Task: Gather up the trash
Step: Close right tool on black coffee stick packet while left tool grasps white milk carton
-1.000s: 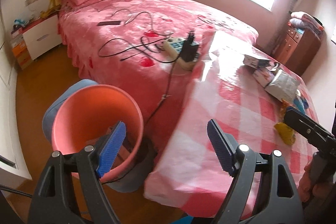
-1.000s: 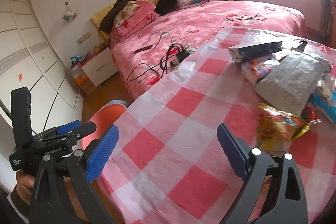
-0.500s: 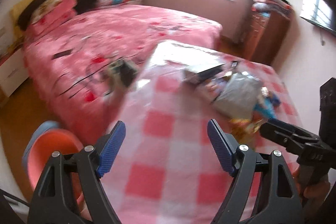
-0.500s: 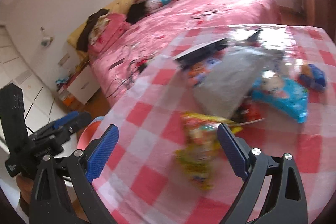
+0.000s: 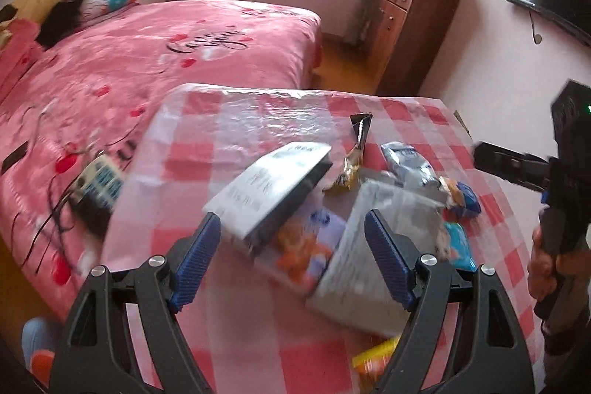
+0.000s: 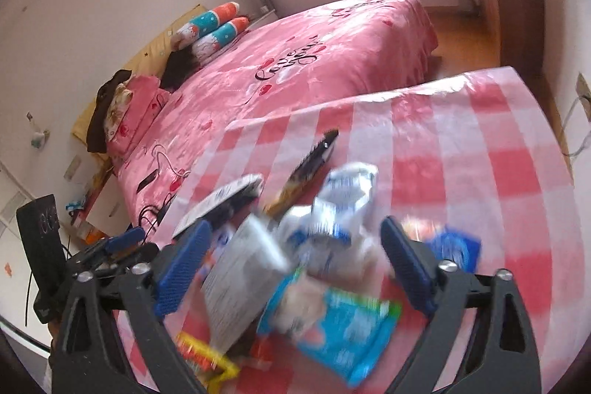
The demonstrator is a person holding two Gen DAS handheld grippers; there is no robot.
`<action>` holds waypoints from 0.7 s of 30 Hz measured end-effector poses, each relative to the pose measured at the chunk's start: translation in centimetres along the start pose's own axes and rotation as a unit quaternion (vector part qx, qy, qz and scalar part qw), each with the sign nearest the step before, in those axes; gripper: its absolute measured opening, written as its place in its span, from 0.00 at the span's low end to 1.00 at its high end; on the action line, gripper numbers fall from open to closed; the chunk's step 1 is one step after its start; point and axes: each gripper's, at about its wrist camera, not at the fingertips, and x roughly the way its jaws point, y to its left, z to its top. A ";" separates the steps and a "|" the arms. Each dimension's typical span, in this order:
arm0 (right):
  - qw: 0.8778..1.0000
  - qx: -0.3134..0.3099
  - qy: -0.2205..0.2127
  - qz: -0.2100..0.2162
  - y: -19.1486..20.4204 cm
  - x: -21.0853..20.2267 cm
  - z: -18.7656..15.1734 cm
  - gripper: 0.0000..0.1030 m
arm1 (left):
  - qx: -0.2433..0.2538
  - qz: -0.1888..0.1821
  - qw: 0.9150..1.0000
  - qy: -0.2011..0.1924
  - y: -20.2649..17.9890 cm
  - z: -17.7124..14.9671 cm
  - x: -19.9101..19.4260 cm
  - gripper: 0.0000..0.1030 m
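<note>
Both claws gape wide, left claw (image 5: pixel 291 255) and right claw (image 6: pixel 293 270) above wrappers (image 6: pixel 332 316) heaped on the checked tabletop (image 6: pixel 480 150); overlapping packets could slip or drag neighbours off.

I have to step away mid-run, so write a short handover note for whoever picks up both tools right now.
Left tool: open, holding nothing, above the near end of the trash pile.
Right tool: open, holding nothing, over the same pile.
Trash: grey box, silver bag, blue wrapper, white-blue pack, yellow wrapper and dark stick pack, all clustered on the checked table.
Bin: only a sliver at the left view's bottom-left corner.
Done: nothing grasped.
Left: pick up each piece and bin it.
</note>
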 end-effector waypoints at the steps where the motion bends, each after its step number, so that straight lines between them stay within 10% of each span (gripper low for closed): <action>1: 1.000 -0.002 0.010 -0.004 -0.3 0.9 0.6 0.76 | 0.003 -0.004 1.000 0.003 0.2 0.4 0.6 0.78; 14: 0.997 0.002 0.082 -0.016 -1.4 10.1 4.9 0.72 | 0.024 -0.020 0.998 0.051 1.5 3.1 7.7 0.78; 21: 0.994 -0.033 0.091 -0.046 -0.2 13.0 4.4 0.61 | 0.008 -0.012 0.999 0.051 1.9 2.7 8.5 0.60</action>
